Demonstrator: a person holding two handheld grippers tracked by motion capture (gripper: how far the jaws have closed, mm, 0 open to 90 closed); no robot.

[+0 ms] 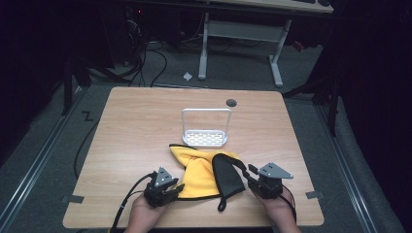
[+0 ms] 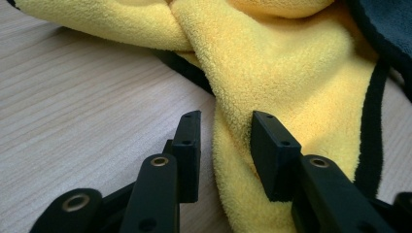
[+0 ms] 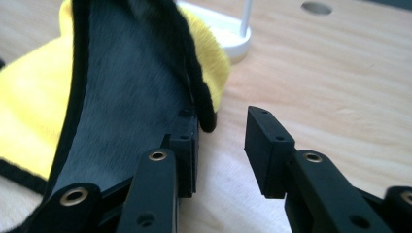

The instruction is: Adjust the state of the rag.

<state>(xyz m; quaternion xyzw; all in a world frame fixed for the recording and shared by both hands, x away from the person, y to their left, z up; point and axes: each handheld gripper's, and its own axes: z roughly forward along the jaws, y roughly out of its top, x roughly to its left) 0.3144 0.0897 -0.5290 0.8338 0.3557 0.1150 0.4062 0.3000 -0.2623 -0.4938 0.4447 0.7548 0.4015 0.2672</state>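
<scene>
The wooden table (image 1: 145, 126) takes up the middle of the high view, a light rounded square with a small dark hole (image 1: 231, 103) near its top edge. On it, lower centre of the frame, lies the yellow cloth (image 1: 199, 174), crumpled, with black trim and a dark grey side (image 1: 227, 174) flopped over on its right part. Just above the cloth, about dead centre, stands a little white rack (image 1: 206, 129) with a tall wire handle and a perforated base, its near edge right by the cloth's top corner. The left gripper (image 1: 167, 187) sits at the bottom left of centre, held in a hand (image 1: 143, 213), pointing right at the cloth's left edge. In the left gripper view the left gripper (image 2: 225, 141) has its jaws partly open with a fold of yellow cloth (image 2: 291, 73) running up between them; the right-hand pad looks to be against the fabric, the other one stands clear, so no real pinch. The right gripper (image 1: 250, 175) is at the bottom right, right beside the grey flap. In the right gripper view the right gripper (image 3: 221, 145) is about half open with bare table in the gap, and the grey side (image 3: 126, 97) drapes against the outside of the left-hand jaw, not clamped.
</scene>
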